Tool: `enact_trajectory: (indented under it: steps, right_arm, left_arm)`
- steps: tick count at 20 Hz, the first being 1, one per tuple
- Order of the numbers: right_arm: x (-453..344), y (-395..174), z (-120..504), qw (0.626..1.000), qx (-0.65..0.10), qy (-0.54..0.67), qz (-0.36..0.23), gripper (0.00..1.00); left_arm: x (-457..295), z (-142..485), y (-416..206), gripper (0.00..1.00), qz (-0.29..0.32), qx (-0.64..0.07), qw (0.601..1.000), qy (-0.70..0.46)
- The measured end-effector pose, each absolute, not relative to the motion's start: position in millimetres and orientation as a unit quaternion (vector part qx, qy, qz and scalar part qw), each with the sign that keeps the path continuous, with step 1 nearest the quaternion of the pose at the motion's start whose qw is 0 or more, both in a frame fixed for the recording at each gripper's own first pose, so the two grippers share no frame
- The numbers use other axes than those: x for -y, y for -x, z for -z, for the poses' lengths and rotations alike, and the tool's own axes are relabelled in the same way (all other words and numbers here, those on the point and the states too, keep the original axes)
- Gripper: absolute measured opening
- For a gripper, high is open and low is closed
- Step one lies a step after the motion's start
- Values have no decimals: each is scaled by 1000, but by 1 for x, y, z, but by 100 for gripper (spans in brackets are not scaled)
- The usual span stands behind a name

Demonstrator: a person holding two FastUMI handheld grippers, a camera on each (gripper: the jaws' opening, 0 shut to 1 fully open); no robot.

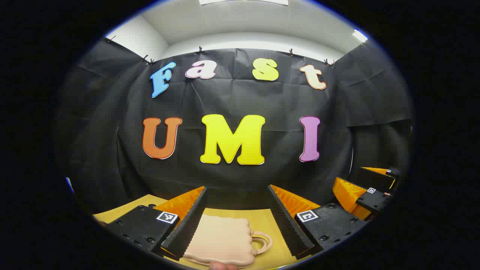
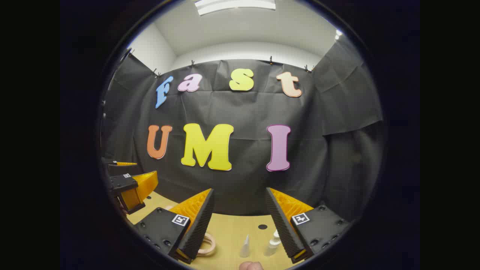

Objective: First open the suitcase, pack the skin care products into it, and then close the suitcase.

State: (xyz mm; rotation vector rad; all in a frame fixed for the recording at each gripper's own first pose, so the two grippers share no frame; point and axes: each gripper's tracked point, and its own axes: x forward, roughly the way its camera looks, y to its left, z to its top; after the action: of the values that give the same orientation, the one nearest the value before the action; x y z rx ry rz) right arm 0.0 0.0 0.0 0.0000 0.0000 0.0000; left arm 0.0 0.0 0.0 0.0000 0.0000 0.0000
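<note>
1. The left gripper [image 1: 237, 221] is hovering above the table [image 1: 268, 221] with its fingers spread wide apart, gripping nothing.
2. Between those fingers, in the left gripper view, the pale pink suitcase [image 1: 221, 240] is lying flat on the wood, closed, its looped handle [image 1: 262, 242] pointing to the right; neither finger is touching it as far as can be seen.
3. The right gripper [image 2: 240, 225] is likewise hanging over the table with its fingers held wide open and nothing between them.
4. In the right gripper view, two small pale skin care products are standing upright on the wood between its fingers: a cone-shaped bottle [image 2: 245, 246] and, just beside the right finger, a pump bottle [image 2: 272, 244].
5. The suitcase handle is peeking out beside the right gripper's left finger.
6. Each gripper is appearing at the edge of the other's view, and black cloth is hanging behind the table.
</note>
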Motion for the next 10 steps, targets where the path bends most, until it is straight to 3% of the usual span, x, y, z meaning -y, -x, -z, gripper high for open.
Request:
enact_trajectory:
  steps: [10]
  right_arm:
    - [29, -9, 20, 1000, -13, 4, 24, 80]
  left_arm:
    - [27, 21, -17, 99, 21, -15, 1000, -2]
